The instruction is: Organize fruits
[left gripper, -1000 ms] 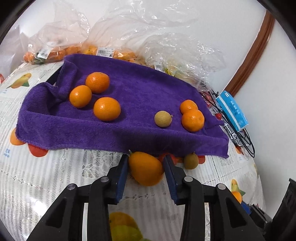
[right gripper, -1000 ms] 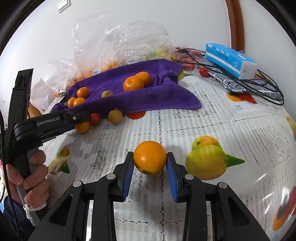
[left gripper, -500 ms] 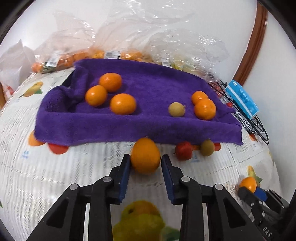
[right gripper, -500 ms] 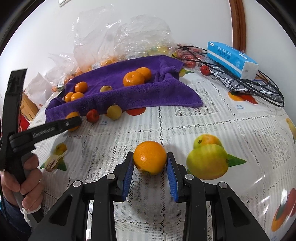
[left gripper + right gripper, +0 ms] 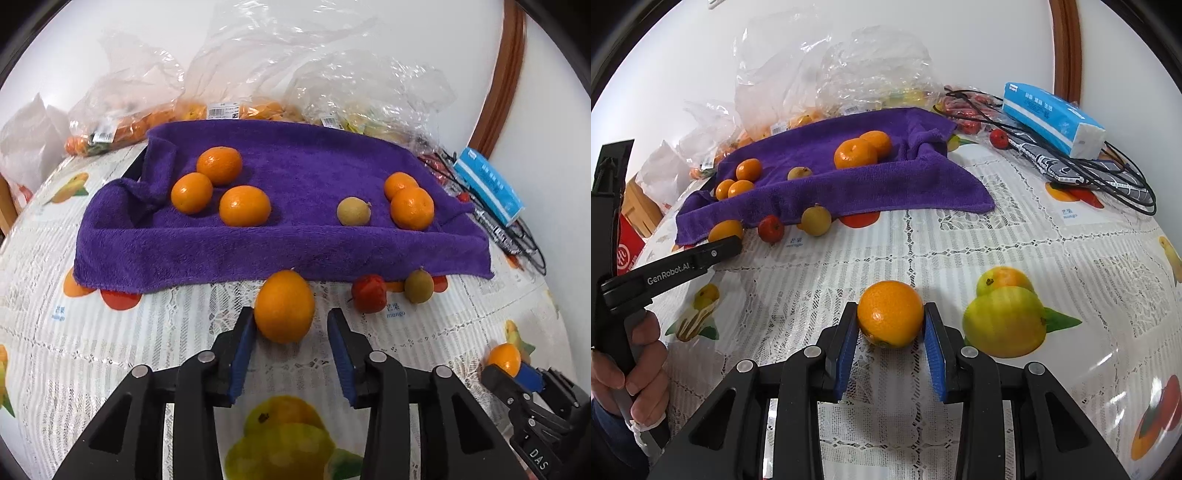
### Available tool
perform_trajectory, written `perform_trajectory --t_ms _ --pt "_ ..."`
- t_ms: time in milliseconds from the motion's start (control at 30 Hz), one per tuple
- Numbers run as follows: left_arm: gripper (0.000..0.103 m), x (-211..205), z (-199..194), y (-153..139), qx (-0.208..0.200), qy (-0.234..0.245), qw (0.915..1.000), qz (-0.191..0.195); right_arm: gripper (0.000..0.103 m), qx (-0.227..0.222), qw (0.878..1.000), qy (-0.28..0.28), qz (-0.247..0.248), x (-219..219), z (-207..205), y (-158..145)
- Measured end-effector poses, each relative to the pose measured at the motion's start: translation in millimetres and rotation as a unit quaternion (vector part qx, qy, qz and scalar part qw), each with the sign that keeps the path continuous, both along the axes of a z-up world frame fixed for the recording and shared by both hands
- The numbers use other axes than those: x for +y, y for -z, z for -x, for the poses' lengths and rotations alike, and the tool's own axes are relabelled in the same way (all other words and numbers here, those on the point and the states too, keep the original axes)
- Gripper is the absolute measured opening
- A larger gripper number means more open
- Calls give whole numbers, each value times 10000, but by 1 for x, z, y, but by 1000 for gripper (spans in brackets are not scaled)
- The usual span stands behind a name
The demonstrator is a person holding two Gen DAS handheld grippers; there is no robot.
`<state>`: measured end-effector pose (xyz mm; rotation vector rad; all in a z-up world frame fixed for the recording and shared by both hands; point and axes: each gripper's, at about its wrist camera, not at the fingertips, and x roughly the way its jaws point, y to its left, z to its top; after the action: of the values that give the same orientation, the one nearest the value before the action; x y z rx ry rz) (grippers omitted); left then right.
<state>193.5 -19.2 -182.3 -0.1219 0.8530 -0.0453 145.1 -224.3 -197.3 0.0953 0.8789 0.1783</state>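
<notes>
A purple towel (image 5: 295, 236) lies on the table with several oranges (image 5: 243, 205) and a small yellow-green fruit (image 5: 352, 211) on it. My left gripper (image 5: 291, 325) is open around an orange (image 5: 284, 306) that rests on the tablecloth just before the towel's front edge; a gap shows at the right pad. My right gripper (image 5: 891, 325) is shut on another orange (image 5: 890, 313), low over the table. The towel (image 5: 849, 184) and the left gripper (image 5: 713, 254) also show in the right wrist view.
A small red fruit (image 5: 369, 293) and a green-brown fruit (image 5: 418, 286) lie at the towel's front edge. Clear plastic bags of fruit (image 5: 258, 92) stand behind the towel. A blue tissue pack (image 5: 1052, 118) and black cables (image 5: 1108, 177) lie at the back right.
My left gripper has drawn back from the towel and its jaws have opened, leaving the orange on the tablecloth. My right gripper has kept its hold on its orange with little movement.
</notes>
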Motion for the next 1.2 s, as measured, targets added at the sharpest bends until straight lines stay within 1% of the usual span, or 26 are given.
perform_trajectory --t_ms 100,333,467,600,733,833,967,1067,1133,1200 --pt "40 -4 -1 0 19 15 9999 -145 35 1 10000 -4 46 2 0 0" --pt "40 0 -1 0 -15 3 9999 109 36 7 10000 2 -66 0 0 0" --pt "40 0 -1 0 -18 4 9999 128 37 11 10000 2 -99 0 0 0" --pt "40 1 -1 0 -16 2 9999 135 37 16 9995 5 -310 -6 -1 0" --pt "45 -2 -2 0 -4 67 9999 75 37 22 9990 8 -441 -9 -1 1" --pt "47 -1 -2 0 -6 93 9999 121 37 19 9993 10 -383 -8 -1 1" --pt "50 -1 -2 0 -4 143 9998 156 37 17 9999 10 -137 -1 -1 0" --pt "52 -2 -3 0 -5 175 9997 167 37 20 9999 10 -103 -1 -1 0" --pt "53 -2 -3 0 -15 188 9996 197 41 21 10000 -27 -81 0 -2 0" --pt "53 -2 -3 0 -22 196 9996 225 49 18 9999 -129 -22 4 -2 0"
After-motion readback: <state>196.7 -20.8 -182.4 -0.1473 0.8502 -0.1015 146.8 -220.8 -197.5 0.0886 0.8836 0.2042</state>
